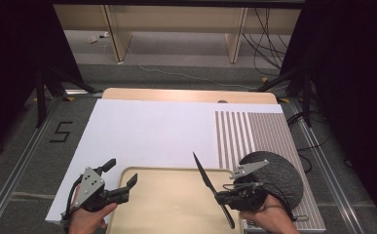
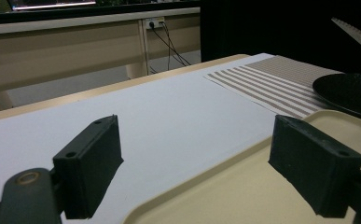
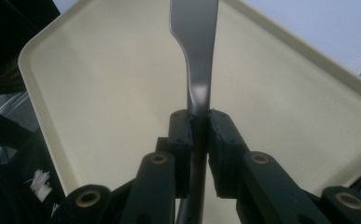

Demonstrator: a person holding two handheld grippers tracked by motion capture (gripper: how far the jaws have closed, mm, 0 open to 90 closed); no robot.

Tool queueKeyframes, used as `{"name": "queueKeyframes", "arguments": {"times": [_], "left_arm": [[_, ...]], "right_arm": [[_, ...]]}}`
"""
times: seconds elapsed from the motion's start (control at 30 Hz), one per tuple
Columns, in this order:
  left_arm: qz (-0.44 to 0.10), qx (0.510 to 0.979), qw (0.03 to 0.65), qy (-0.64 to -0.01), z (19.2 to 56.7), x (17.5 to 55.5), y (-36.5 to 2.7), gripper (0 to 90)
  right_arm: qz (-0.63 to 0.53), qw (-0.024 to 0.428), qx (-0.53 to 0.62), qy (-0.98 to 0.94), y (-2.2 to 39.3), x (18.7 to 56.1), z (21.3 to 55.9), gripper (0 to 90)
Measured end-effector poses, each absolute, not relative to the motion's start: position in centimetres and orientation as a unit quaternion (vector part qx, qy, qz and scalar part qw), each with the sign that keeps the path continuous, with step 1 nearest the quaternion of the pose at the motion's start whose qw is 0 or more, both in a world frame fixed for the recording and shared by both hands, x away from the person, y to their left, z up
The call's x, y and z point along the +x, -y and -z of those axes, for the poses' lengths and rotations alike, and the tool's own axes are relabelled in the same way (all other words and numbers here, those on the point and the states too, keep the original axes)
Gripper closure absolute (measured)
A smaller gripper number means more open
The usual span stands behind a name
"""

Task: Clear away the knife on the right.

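Observation:
My right gripper [image 1: 223,196] is shut on a table knife [image 1: 203,173] near the middle of its length. The blade slants up and to the left over a beige tray [image 1: 171,204], and the handle end points back toward the person. In the right gripper view the pads pinch the knife [image 3: 194,46] at its narrow neck above the tray [image 3: 99,93]. My left gripper [image 1: 121,173] stands open over the tray's left corner with nothing between its fingers. The left gripper view has my left gripper [image 2: 201,163] straddling the tray's rim [image 2: 243,186].
A black round plate [image 1: 278,170] lies on a striped placemat [image 1: 252,131] at the right, just beyond the right hand. A white sheet [image 1: 152,131] covers most of the wooden table. Beyond the table stand dark stands and loose cables on the floor.

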State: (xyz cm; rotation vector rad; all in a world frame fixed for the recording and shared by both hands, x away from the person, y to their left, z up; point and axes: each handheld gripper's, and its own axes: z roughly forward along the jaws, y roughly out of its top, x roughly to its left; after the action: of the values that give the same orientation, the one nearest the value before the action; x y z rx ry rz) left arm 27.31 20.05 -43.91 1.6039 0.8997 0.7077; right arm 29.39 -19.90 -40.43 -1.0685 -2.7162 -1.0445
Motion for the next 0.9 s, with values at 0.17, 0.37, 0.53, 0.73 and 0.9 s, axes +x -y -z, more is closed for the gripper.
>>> {"name": "queueKeyframes", "arguments": {"times": [0.17,0.37,0.53,0.73,0.9], "left_arm": [[-0.3,0.678,0.553,-0.381,43.9,27.3,-20.2,16.4],[-0.301,0.679,0.552,-0.379,43.9,27.2,-20.1,16.4],[-0.301,0.678,0.551,-0.38,43.9,27.3,-20.1,16.4],[-0.302,0.677,0.553,-0.38,43.9,27.2,-20.1,16.3],[-0.303,0.674,0.559,-0.377,43.8,27.2,-20.1,16.3]], "right_arm": [[0.334,0.024,-0.352,0.874,19.7,29.0,40.8,80.8],[0.324,0.031,-0.354,0.877,19.5,28.5,41.4,80.7],[0.324,0.032,-0.357,0.876,19.6,28.0,41.9,80.7],[0.305,0.04,-0.368,0.877,19.4,27.2,42.5,80.7],[0.298,0.047,-0.368,0.879,19.3,26.9,43.0,80.7]]}}
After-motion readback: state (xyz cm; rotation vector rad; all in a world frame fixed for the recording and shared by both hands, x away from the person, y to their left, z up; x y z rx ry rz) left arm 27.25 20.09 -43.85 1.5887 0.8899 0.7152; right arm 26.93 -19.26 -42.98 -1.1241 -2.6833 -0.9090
